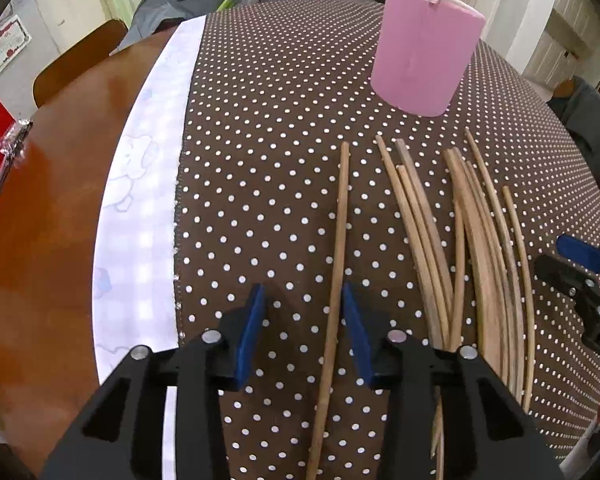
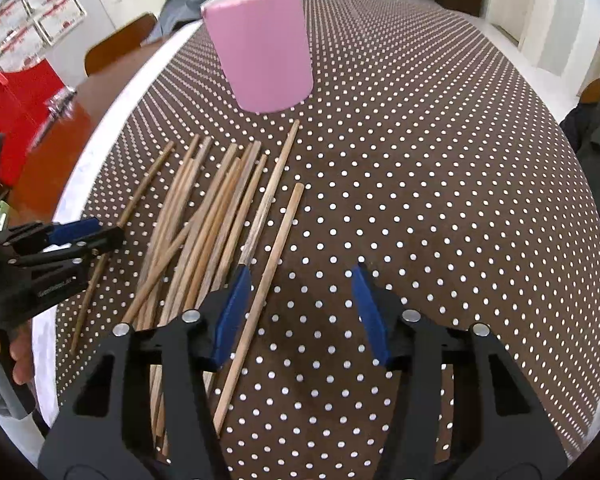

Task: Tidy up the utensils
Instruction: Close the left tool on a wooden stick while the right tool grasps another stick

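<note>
While the counter (image 1: 80, 168) carries everything, I read the scene downward in size: its brown wood shows at the left, and a dark polka-dot cloth (image 1: 268, 152) covers the working area, presumably to keep round sticks from rolling; a pale checked strip (image 1: 140, 216) runs along the cloth's left edge. Next comes the pink cylindrical holder (image 1: 426, 46), upright at the far side of the cloth, standing beyond the far tips of the sticks and apart from them; I judge it to be the destination, set where either arm can reach it. The wooden chopsticks (image 2: 212, 224) lie flat in a loose, overlapping fan, roughly lengthwise toward the holder; none is in the holder yet, so the task looks to be at its first pick. My left hand-held gripper (image 1: 304, 336) points steeply down at the leftmost, darker chopstick (image 1: 338, 248), which lies apart from the pile; the jaws stand half-wide, the stick passes between them close to the right pad, not clamped. My right hand-held gripper (image 2: 300, 316) is likewise half-wide over the rightmost chopstick (image 2: 268, 280); that stick runs just beside the left pad, with bare cloth between the jaws. I judge the outliers are taken first because neighbours do not crowd the pads.
</note>
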`<state>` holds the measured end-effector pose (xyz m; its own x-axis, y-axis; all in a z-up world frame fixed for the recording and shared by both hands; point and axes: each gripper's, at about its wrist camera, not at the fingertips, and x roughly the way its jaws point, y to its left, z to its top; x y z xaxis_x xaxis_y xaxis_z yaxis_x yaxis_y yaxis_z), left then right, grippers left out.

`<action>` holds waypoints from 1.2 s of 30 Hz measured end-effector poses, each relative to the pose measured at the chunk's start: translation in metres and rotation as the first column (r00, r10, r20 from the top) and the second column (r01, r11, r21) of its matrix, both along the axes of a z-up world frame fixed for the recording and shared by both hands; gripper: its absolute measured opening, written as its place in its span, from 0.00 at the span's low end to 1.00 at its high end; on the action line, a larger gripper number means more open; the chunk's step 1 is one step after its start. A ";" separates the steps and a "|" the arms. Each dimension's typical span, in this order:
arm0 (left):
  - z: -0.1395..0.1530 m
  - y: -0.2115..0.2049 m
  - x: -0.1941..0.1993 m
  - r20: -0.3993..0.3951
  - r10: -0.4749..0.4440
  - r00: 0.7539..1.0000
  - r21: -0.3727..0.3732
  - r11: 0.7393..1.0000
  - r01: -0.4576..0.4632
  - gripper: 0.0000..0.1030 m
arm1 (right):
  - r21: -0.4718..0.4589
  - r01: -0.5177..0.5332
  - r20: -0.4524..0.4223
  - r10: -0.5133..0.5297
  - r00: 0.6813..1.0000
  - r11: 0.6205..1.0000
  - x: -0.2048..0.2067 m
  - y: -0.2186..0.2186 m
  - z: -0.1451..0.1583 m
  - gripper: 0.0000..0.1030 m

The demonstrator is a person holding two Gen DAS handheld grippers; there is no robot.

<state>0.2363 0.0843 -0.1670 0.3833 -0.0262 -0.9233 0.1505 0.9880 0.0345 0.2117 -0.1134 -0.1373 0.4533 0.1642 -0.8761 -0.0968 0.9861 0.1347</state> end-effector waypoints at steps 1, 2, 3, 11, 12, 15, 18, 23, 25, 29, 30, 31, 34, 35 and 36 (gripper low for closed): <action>0.000 0.000 0.001 -0.002 0.004 1.000 0.003 1.000 -0.004 0.36 | -0.010 0.002 -0.017 -0.002 1.000 1.000 0.003 0.001 -0.002 0.48; 0.000 0.000 0.003 -0.005 0.005 1.000 0.002 1.000 -0.005 0.33 | -0.012 0.002 -0.029 -0.002 1.000 1.000 0.004 0.002 -0.004 0.48; 0.000 0.000 0.005 -0.009 0.006 1.000 -0.001 1.000 -0.006 0.32 | -0.020 -0.002 -0.045 0.001 0.999 1.000 0.007 0.004 -0.007 0.47; 0.001 -0.014 0.031 -0.056 0.019 0.998 0.003 1.000 -0.019 0.09 | -0.133 -0.033 -0.090 0.021 0.996 0.991 0.034 0.033 -0.011 0.42; 0.001 -0.014 0.033 -0.059 0.024 0.998 -0.001 1.000 -0.024 0.08 | -0.149 -0.046 -0.100 0.032 0.994 0.988 0.039 0.038 -0.012 0.42; 0.002 -0.018 0.040 -0.077 0.051 0.996 -0.013 0.999 -0.053 0.06 | -0.110 -0.043 -0.141 0.027 0.990 0.993 0.051 0.041 -0.012 0.36; 0.002 -0.017 0.047 -0.082 0.072 0.994 -0.029 0.997 -0.075 0.06 | -0.124 -0.065 -0.160 0.044 0.986 0.990 0.069 0.044 -0.009 0.27; 0.005 -0.010 0.052 -0.069 0.096 0.993 -0.125 0.987 -0.104 0.06 | -0.113 -0.078 -0.158 0.060 0.986 0.991 0.084 0.037 -0.008 0.11; 0.010 -0.005 0.052 -0.046 0.102 0.994 -0.151 0.983 -0.108 0.06 | -0.055 -0.070 -0.155 0.061 0.986 0.996 0.088 0.025 -0.009 0.07; 0.030 -0.005 0.049 0.026 0.111 0.993 -0.210 0.972 -0.103 0.06 | 0.016 -0.067 -0.124 0.068 0.990 0.998 0.092 0.007 -0.012 0.06; 0.037 -0.005 0.045 0.055 0.109 0.993 -0.224 0.970 -0.094 0.06 | 0.028 -0.071 -0.113 0.074 0.991 0.997 0.092 0.004 -0.012 0.06; 0.045 -0.006 0.042 0.086 0.106 0.991 -0.237 0.968 -0.083 0.06 | 0.044 -0.076 -0.098 0.080 0.992 0.996 0.091 -0.002 -0.009 0.06; 0.068 -0.011 0.036 0.169 0.102 0.980 -0.283 0.958 -0.051 0.06 | 0.090 -0.089 -0.031 0.092 0.995 0.992 0.095 -0.010 0.001 0.06; 0.074 -0.011 0.033 0.194 0.103 0.975 -0.295 0.954 -0.042 0.06 | 0.104 -0.091 -0.008 0.093 0.996 0.990 0.087 -0.013 0.004 0.06; 0.083 -0.012 0.031 0.234 0.103 0.967 -0.312 0.950 -0.026 0.06 | 0.117 -0.093 0.034 0.090 0.995 0.989 0.089 -0.015 0.012 0.06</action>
